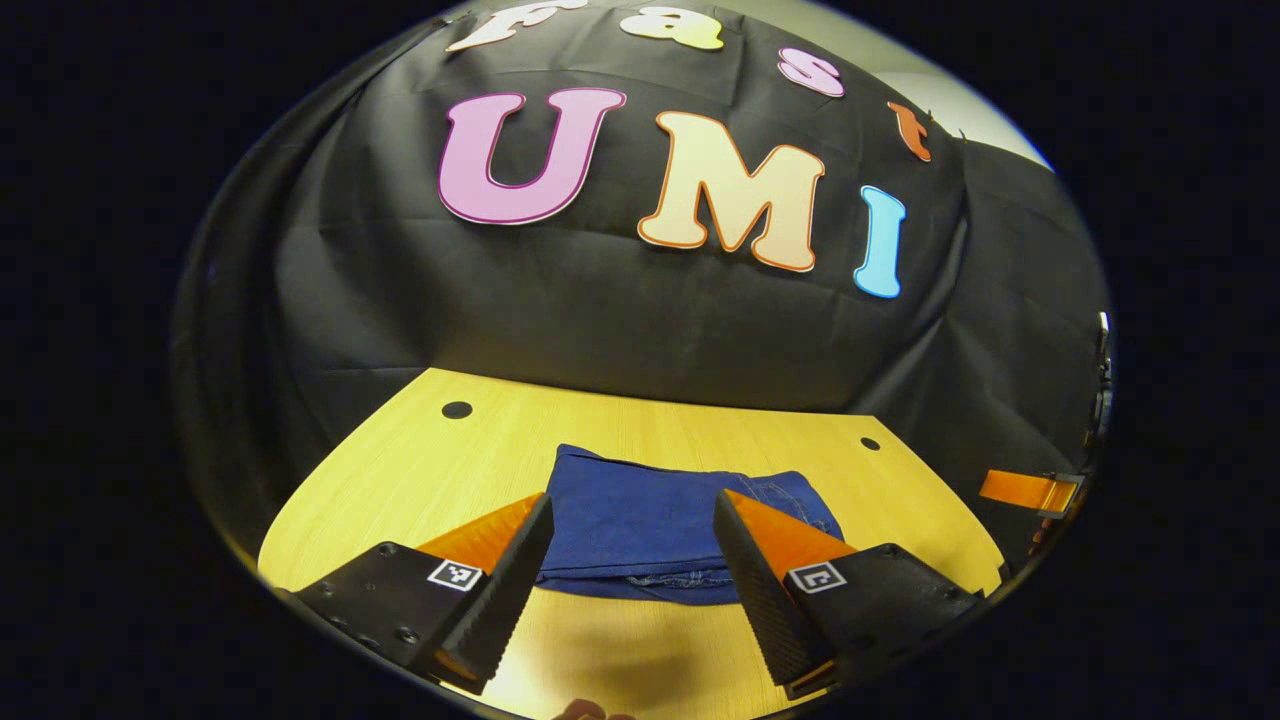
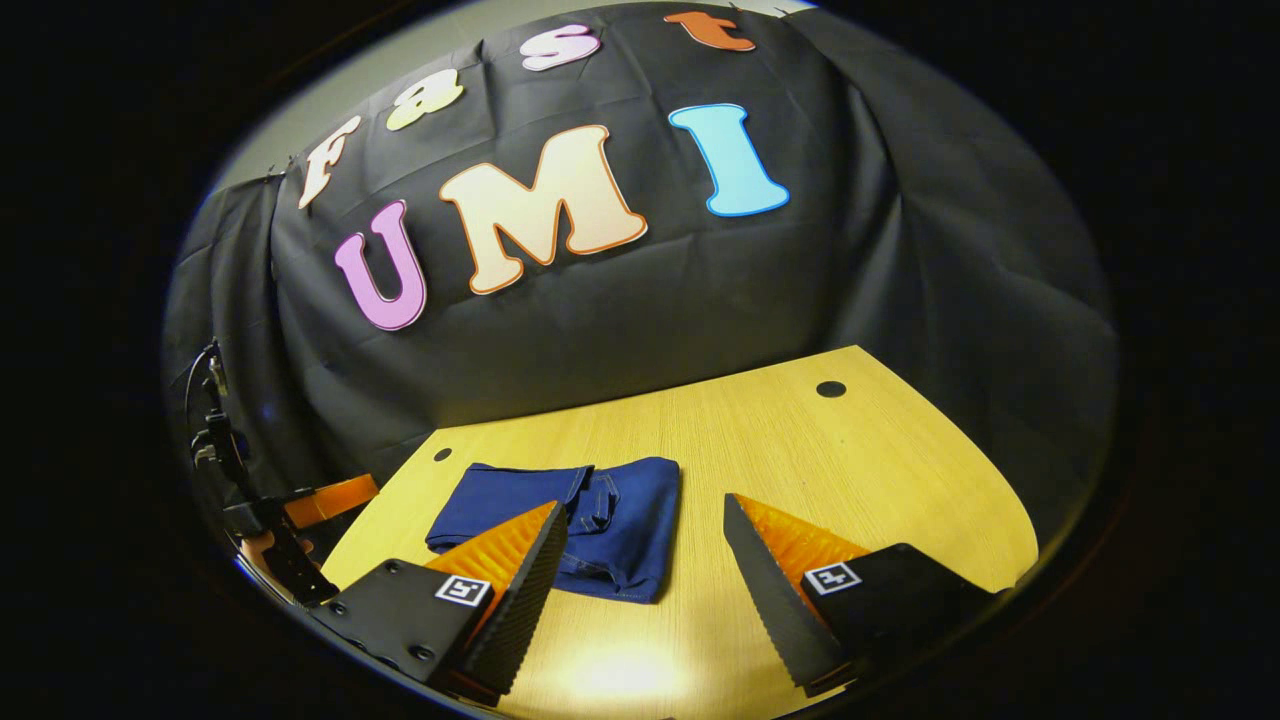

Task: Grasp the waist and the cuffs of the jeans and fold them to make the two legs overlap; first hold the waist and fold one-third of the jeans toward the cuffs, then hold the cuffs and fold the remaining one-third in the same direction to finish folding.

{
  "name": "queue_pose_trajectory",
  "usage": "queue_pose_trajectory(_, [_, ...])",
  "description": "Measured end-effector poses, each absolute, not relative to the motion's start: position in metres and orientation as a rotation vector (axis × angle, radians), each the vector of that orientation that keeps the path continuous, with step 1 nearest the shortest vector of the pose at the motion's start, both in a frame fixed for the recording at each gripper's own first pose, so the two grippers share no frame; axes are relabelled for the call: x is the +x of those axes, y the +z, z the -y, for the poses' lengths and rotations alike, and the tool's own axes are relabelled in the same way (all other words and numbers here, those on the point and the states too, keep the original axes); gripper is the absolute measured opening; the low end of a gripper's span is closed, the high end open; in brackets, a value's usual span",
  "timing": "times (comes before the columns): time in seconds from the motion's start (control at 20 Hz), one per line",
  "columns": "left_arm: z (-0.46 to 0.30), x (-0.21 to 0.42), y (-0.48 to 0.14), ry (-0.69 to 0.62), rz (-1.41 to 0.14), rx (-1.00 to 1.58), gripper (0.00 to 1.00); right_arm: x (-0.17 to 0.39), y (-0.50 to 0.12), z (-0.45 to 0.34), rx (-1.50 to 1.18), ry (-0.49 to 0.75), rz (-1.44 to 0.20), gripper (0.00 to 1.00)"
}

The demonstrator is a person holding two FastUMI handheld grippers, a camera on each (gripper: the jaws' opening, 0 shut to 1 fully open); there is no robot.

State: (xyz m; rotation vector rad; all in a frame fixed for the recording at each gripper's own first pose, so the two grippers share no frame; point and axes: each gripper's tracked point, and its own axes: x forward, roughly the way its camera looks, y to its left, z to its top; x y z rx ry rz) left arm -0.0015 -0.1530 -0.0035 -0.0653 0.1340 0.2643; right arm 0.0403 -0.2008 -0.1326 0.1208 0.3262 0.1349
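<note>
Left gripper view: the left gripper (image 1: 632, 535) hangs above the pale yellow wooden table (image 1: 400, 480) with its two fingers spread wide apart, and nothing is between them. Between the two fingers, further on the table, lie the dark blue denim jeans (image 1: 640, 515), folded into a compact, roughly rectangular packet. The packet rests flat near the middle of the table, with its folded layers showing along the near edge, where some light stitching is visible. The fingers do not touch the cloth; they are above and in front of it. Two small round dark holes sit in the tabletop near the far edge, one hole at the left (image 1: 457, 409) and one at the right (image 1: 870, 443). Behind the table hangs the black cloth wall (image 1: 600, 320) of the booth.

In the right gripper view, the right gripper (image 2: 645, 540) is also held above the same table (image 2: 800, 460), and its fingers stand wide apart with nothing gripped. Here the folded jeans (image 2: 625, 520) lie to the left of centre, partly behind the left finger, and the right finger is well apart from them, over bare wood. A seam with light stitching runs across the top of the packet. At the far left edge, beside the table, a dark stand with cables (image 2: 225, 460) is visible, but it is too small to tell more.
</note>
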Motion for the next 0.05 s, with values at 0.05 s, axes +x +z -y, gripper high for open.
queue_pose_trajectory(0.05, [0.154, -0.0001, -0.0037, 0.265, -0.138, -0.06, 0.95, 0.0401, -0.1318, 0.2012, 0.122, 0.136, -0.326, 0.98])
